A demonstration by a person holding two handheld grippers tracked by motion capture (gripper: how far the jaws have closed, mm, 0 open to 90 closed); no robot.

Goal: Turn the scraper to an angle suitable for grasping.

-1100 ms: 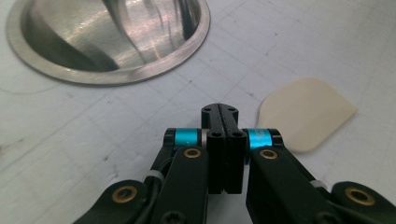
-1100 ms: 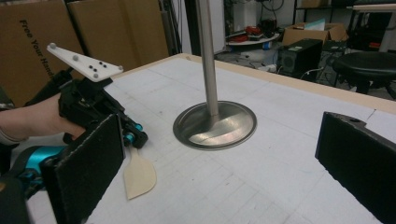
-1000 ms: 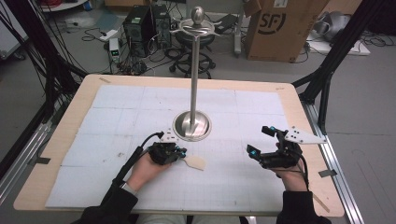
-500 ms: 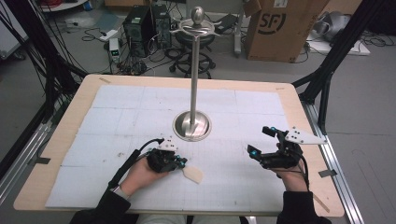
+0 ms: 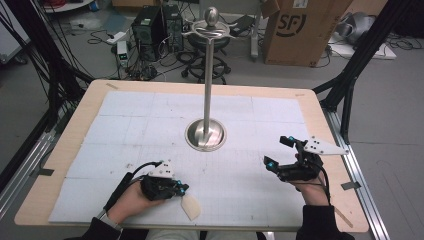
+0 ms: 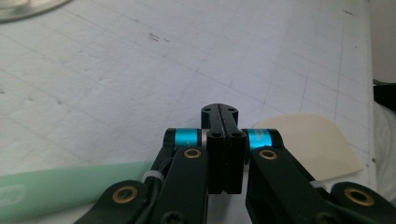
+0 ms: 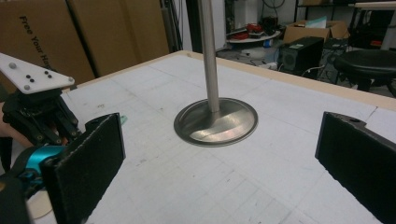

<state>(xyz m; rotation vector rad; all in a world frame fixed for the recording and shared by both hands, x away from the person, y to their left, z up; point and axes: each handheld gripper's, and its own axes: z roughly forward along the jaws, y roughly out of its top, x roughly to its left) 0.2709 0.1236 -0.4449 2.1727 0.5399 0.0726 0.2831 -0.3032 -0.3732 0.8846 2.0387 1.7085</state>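
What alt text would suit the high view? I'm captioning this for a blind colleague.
A person's two hands each hold a black gripper over a white gridded mat on a wooden table: the left gripper, shut, by a cream flat piece; the right gripper, open, empty. Between and beyond them stands a tall metal stand on a round base.

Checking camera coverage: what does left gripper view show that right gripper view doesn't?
Left gripper view: a pale green strip at lower left and the whole cream flat piece.
Right gripper view: the open right gripper, the stand's pole, cardboard boxes, a stool.
Both: the shut left gripper, white gridded mat, stand base.
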